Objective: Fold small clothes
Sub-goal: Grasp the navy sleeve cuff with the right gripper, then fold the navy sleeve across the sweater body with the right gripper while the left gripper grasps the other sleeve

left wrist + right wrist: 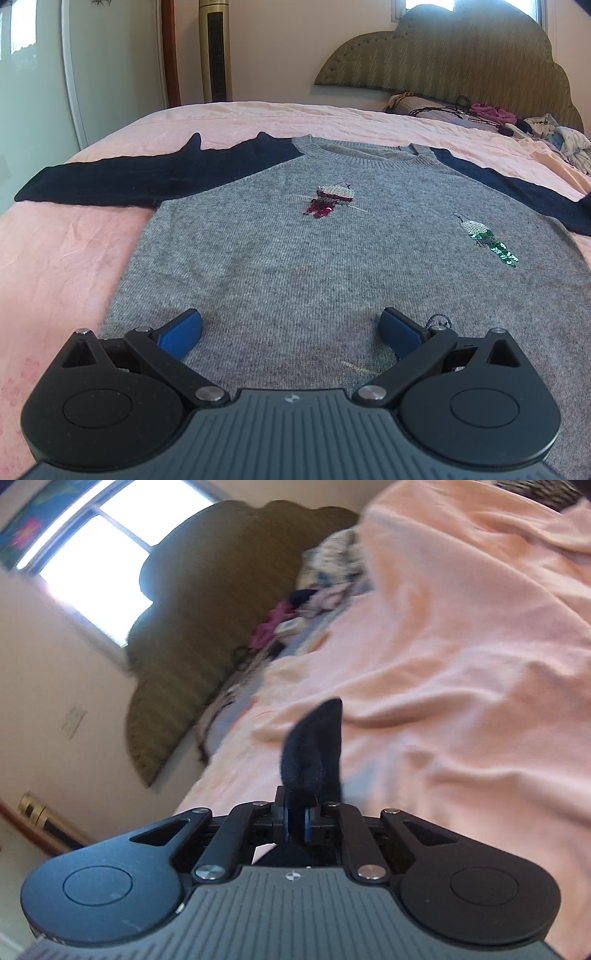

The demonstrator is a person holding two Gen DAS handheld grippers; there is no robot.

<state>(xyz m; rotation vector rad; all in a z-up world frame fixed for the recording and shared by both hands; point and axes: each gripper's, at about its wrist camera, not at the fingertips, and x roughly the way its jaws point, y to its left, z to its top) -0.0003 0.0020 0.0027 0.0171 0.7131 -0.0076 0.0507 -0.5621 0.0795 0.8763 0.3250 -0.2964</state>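
Note:
A small grey knit sweater (295,258) with dark navy sleeves lies flat, front up, on a pink bedsheet (66,258). Two sequin patches decorate its chest. Its left sleeve (122,177) stretches out to the left. My left gripper (290,328) hovers over the sweater's lower part, its blue pads wide apart with nothing between them. In the tilted, blurred right wrist view, my right gripper (295,821) is shut on a fold of dark navy knit fabric (314,753), which sticks up past the fingertips above the pink sheet (461,664).
A padded olive headboard (461,51) stands at the bed's head. A pile of mixed clothes (554,140) and dark cords lies by it, also seen as clothes (332,572) in the right wrist view. A tall tower fan (215,48) stands by the wall.

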